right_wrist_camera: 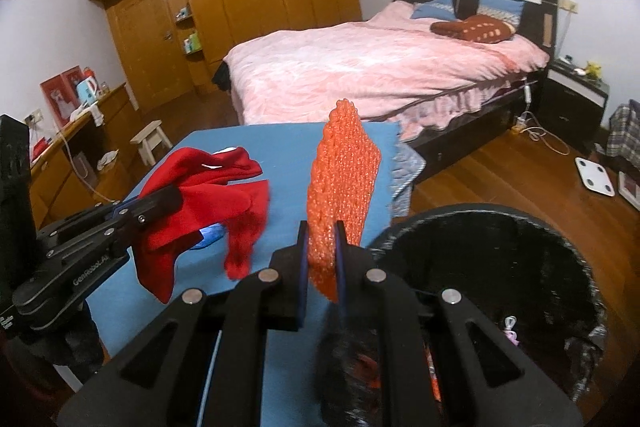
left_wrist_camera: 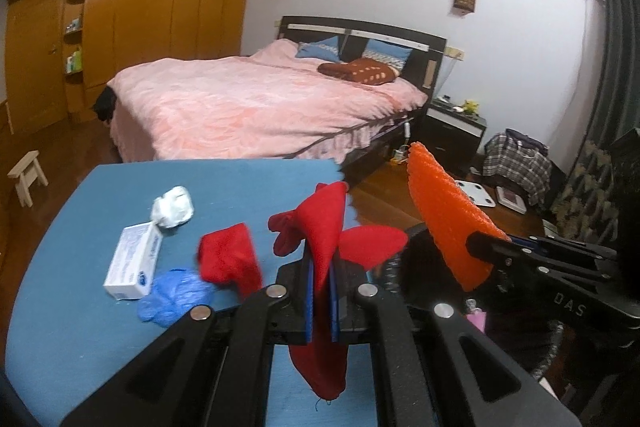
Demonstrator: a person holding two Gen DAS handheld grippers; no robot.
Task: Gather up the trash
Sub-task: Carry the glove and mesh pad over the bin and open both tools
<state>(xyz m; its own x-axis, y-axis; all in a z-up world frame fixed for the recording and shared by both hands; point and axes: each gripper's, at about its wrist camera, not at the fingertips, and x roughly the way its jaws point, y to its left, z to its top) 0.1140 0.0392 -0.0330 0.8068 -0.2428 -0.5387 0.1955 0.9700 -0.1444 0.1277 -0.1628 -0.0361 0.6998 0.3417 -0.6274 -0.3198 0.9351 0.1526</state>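
Bedroom, blue table (left_wrist_camera: 100, 339) beside black-lined bin (right_wrist_camera: 560, 235). Left gripper (left_wrist_camera: 322, 299) clamped on red cloth (left_wrist_camera: 320, 227) above table; right gripper (right_wrist_camera: 322, 263) clamped on orange mesh (right_wrist_camera: 340, 179) at the bin's rim.

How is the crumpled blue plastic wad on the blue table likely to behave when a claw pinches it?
The crumpled blue plastic wad looks thin and loosely bunched, so it will probably squash and stay floppy. It seems light, so a push may just slide it across the blue table. Its irregular lump shape makes rolling unlikely.
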